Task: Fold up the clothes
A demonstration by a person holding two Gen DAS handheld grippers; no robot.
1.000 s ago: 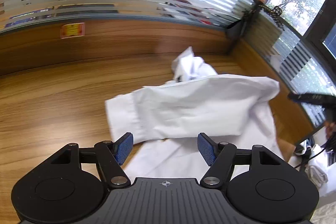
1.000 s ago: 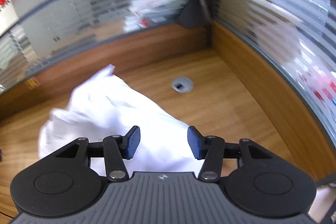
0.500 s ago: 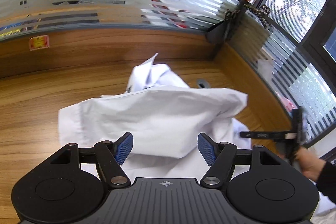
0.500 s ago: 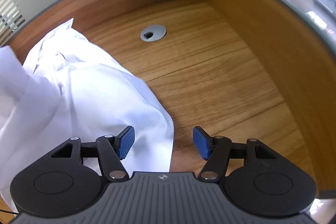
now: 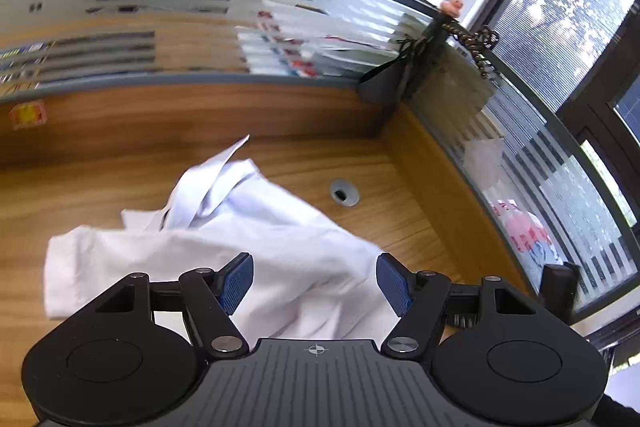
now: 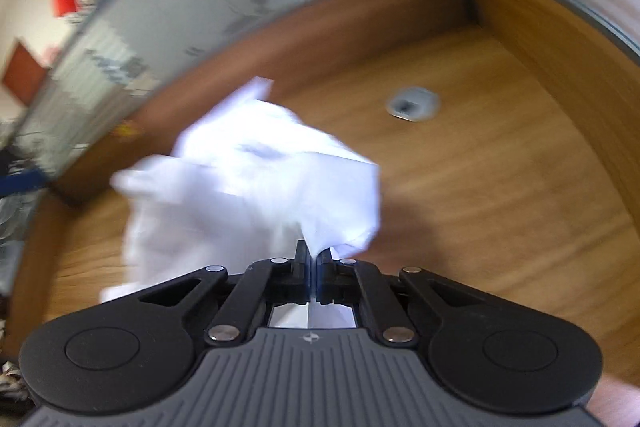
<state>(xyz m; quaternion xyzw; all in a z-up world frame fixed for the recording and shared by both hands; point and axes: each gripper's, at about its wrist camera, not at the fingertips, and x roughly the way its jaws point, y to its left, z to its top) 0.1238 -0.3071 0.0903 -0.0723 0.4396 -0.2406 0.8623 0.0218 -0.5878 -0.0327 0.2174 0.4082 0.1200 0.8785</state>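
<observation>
Wooden desk (image 5: pixel 400 223) holds a crumpled white shirt (image 5: pixel 256 247), folding barely begun; right gripper (image 6: pixel 313 259) pinches its edge, left gripper (image 5: pixel 314 281) gapes empty

Left gripper (image 5: pixel 314 281): matte black linkage arms pivoting on silver screws, two round black discs flanking a ribbed grey central housing marked with a small crosshair emblem behind the jaws. Each finger (image 5: pixel 237 281) carries a blue, finely ribbed pad on its inner face. Right gripper (image 6: pixel 313 261): identical build (black arms, silver screws, ribbed grey housing, same emblem), with triangular cut-outs in the outer links either side of the jaws.
</observation>
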